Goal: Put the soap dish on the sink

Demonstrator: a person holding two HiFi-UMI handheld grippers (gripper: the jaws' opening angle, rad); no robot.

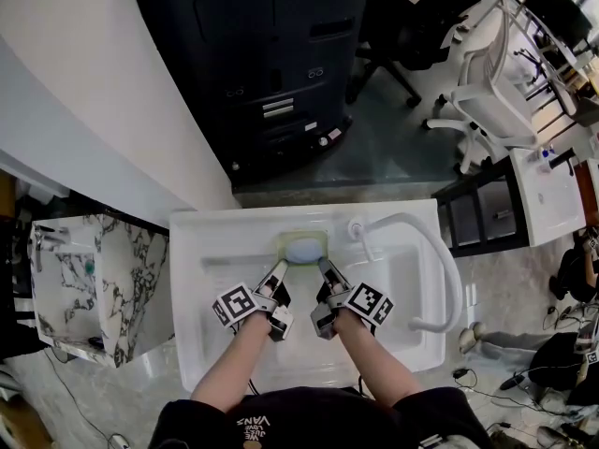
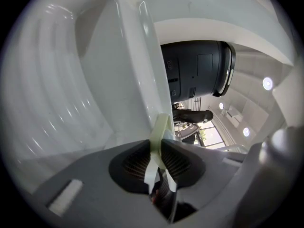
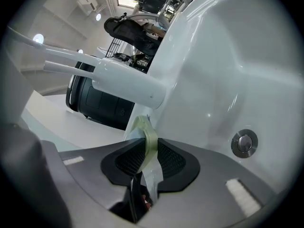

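A pale green soap dish [image 1: 301, 247] with a bluish-white soap in it is at the middle of the white sink's [image 1: 201, 251] back ledge. My left gripper [image 1: 280, 269] is shut on the dish's left rim. My right gripper [image 1: 324, 268] is shut on its right rim. In the left gripper view the thin green rim [image 2: 161, 129] is pinched between the dark pads of the left gripper [image 2: 160, 156]. The right gripper view shows the green rim [image 3: 145, 131] clamped in the right gripper [image 3: 148, 158]. Whether the dish rests on the ledge or hangs just above it I cannot tell.
A white curved faucet [image 1: 423, 251] arches over the sink's right side, close to my right gripper. The drain [image 3: 244, 142] lies in the basin. A black cabinet [image 1: 271, 64] stands behind the sink, a marble counter [image 1: 94, 269] to its left, and an office chair [image 1: 482, 92] at the far right.
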